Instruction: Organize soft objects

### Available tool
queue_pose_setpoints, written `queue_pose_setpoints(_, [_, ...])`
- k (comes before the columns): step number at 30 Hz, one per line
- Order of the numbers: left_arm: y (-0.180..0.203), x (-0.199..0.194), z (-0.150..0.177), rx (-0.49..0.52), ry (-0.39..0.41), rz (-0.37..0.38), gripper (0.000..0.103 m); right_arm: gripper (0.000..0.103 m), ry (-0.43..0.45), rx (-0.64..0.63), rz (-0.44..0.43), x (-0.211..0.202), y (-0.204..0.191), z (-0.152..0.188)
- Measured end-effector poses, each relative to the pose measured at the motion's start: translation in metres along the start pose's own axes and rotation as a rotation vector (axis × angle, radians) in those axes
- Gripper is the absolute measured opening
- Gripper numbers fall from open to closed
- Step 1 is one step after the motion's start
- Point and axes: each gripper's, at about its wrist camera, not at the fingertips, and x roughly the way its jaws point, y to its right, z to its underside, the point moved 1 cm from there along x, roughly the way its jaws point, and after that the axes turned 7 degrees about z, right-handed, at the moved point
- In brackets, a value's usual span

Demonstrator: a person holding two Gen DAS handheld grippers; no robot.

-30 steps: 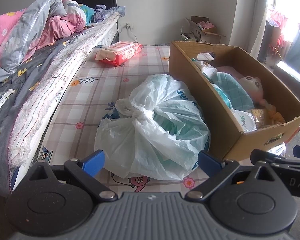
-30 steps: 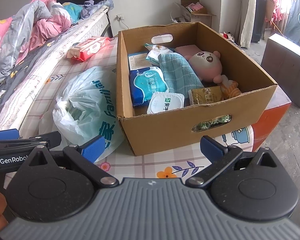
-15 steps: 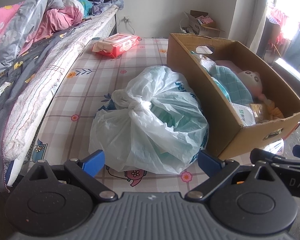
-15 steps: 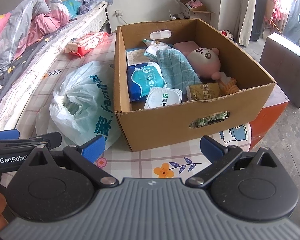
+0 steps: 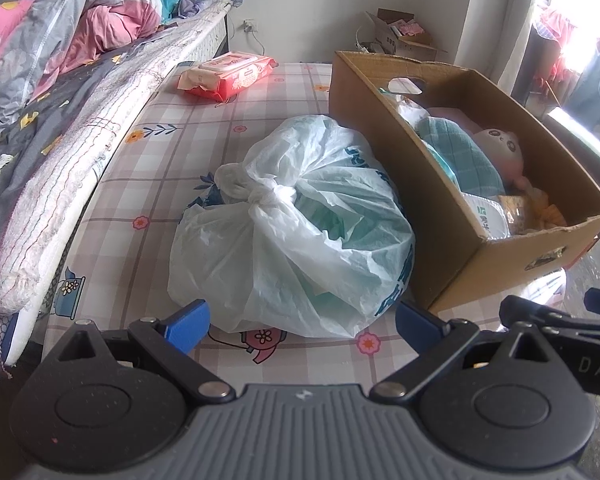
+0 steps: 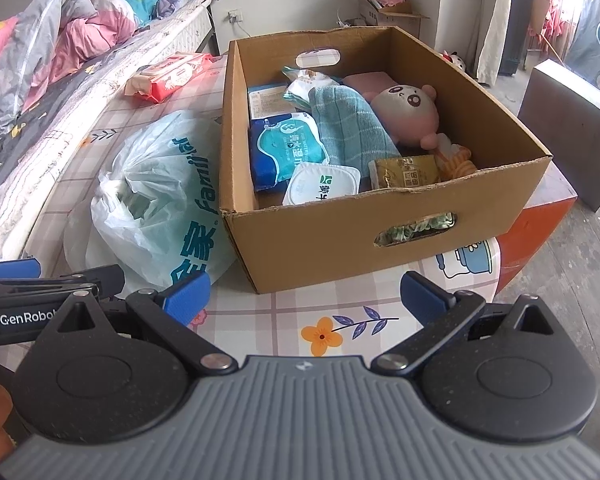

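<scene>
A knotted white plastic bag lies on the checked flowered sheet, touching the left wall of a cardboard box. My left gripper is open and empty just short of the bag. My right gripper is open and empty in front of the box; the bag shows at its left. In the box lie a pink plush toy, a teal towel, wet-wipe packs and snack packets.
A red wet-wipe pack lies farther back on the sheet. A mattress edge with rumpled pink and grey bedding rises at left. A red stool and a dark cabinet stand right of the box.
Both views have risen and drawn back slightly, so the bag and box sit a little lower in frame. Both grippers stay open; nothing was taken hold of.
</scene>
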Motion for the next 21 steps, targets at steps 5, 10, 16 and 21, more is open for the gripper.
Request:
queue_pose_setpoints(5, [0.0012, 0.0032, 0.0005, -0.002, -0.013, 0.007, 0.100, 0.102, -0.006, -0.003, 0.007, 0.0017, 0.0021, 0.0005])
queue_pose_setpoints(10, [0.0020, 0.0054, 0.0013, -0.002, -0.024, 0.009, 0.100, 0.102, -0.013, -0.004, 0.012, 0.0037, 0.0032, 0.0015])
queue_pose_setpoints(16, [0.0030, 0.0072, 0.0012, -0.002, -0.032, 0.011, 0.100, 0.102, -0.016, -0.003, 0.012, 0.0048, 0.0039, 0.0021])
queue_pose_setpoints(21, [0.0034, 0.0075, 0.0012, -0.003, -0.033, 0.012, 0.100, 0.102, -0.017, -0.002, 0.011, 0.0051, 0.0044, 0.0023])
